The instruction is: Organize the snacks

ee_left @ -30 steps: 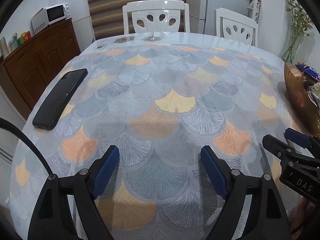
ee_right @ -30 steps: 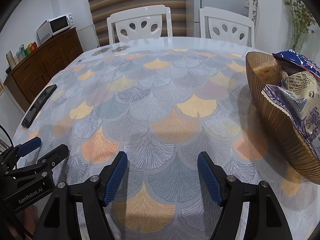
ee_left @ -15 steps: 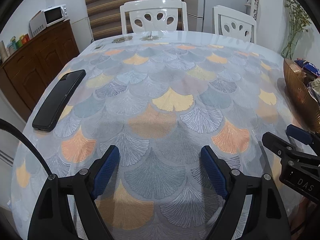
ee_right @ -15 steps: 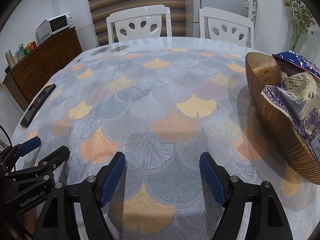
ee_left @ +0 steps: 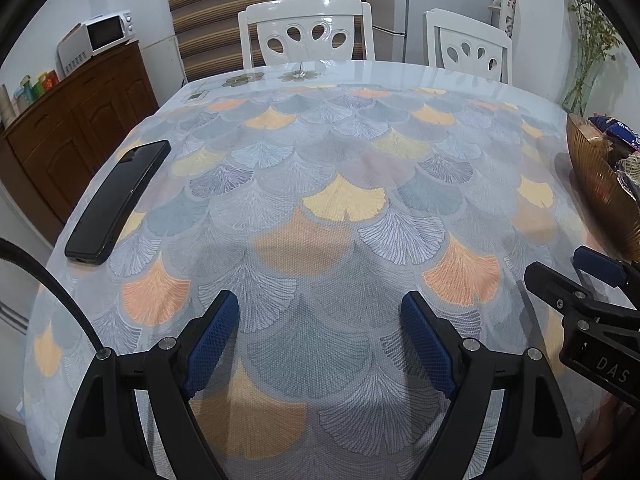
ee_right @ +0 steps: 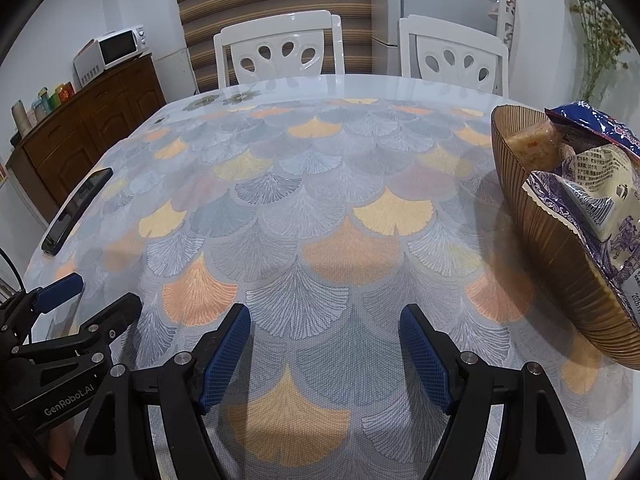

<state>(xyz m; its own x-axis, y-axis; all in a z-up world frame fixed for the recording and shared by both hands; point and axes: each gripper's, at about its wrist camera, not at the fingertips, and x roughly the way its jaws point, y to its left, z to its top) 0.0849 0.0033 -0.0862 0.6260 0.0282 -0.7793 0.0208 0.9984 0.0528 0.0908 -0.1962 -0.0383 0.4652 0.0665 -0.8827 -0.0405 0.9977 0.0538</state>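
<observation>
A ribbed golden-brown bowl (ee_right: 560, 272) stands at the table's right side and holds the snacks. In it lie a blue packet (ee_right: 592, 124), a white and purple packet (ee_right: 600, 200) and a clear-wrapped pale cake (ee_right: 532, 144). The bowl (ee_left: 600, 188) shows only partly at the right edge of the left wrist view. My right gripper (ee_right: 324, 316) hangs open over the cloth, left of the bowl, with nothing between its blue pads. My left gripper (ee_left: 320, 308) is open too, empty, further left. Each gripper shows in the other's view: the right (ee_left: 560, 264), the left (ee_right: 106, 292).
A black phone (ee_left: 116, 200) lies near the table's left edge. Two white chairs (ee_left: 308, 32) stand behind the far edge. A wooden cupboard (ee_left: 80, 128) with a microwave (ee_left: 104, 36) is off to the left. The patterned tablecloth (ee_left: 344, 208) covers the table.
The right gripper's jaws have spread a little wider. Both grippers stay where they were, and the bowl and phone have not moved.
</observation>
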